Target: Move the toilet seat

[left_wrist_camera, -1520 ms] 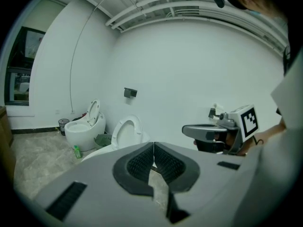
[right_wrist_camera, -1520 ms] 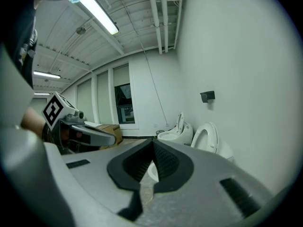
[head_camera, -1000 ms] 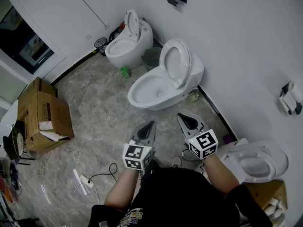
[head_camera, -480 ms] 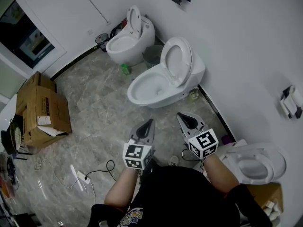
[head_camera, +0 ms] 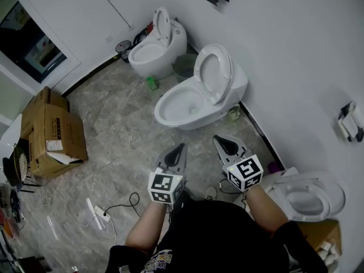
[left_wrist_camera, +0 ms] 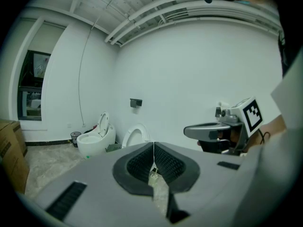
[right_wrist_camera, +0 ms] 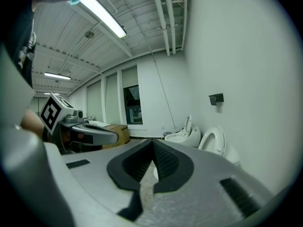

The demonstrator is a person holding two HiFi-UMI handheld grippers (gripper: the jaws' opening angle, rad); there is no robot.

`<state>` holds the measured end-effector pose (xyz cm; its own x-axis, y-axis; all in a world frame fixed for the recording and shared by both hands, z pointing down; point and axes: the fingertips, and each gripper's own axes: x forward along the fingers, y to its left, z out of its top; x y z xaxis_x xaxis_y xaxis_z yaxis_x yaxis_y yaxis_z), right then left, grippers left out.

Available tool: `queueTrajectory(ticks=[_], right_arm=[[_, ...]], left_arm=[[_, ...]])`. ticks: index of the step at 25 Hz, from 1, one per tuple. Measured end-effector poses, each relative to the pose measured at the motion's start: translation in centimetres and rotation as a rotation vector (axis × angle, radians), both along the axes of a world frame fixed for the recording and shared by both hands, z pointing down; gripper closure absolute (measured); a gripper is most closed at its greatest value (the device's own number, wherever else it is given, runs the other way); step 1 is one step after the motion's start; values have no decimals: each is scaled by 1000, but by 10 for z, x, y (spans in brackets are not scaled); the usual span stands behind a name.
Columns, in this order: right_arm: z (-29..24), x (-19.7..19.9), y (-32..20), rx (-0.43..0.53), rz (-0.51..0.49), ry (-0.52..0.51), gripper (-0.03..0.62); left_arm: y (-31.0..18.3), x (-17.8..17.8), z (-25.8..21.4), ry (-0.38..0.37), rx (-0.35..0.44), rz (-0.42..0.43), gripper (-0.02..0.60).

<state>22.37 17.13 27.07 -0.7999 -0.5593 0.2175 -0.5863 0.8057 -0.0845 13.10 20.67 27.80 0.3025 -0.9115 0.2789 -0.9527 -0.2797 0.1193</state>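
The left gripper (head_camera: 181,149) and right gripper (head_camera: 217,140) held their jaws together, empty. The raised toilet seat (head_camera: 199,73) stood well ahead; nudged by closed jaws, it might slam down.

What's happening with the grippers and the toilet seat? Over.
Left gripper shut, empty. Right gripper shut, empty. Middle toilet's seat raised, untouched, ahead of both. Nothing in the way.

— Well left of the left gripper (head_camera: 181,149): cardboard boxes (head_camera: 54,132) on the marble floor (head_camera: 114,118).

— Left and behind it, a power strip (head_camera: 98,212) with its cable (head_camera: 122,208). Far ahead, a green bottle (head_camera: 151,84) near a grey bin (head_camera: 183,67).
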Motion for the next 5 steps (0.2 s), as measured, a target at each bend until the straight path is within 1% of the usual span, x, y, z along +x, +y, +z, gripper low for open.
queueTrajectory(ticks=[5], right_arm=[[1,-1,-1,1,-1,0,589]], left_arm=[[-1,0,4,0,-3,7,575]])
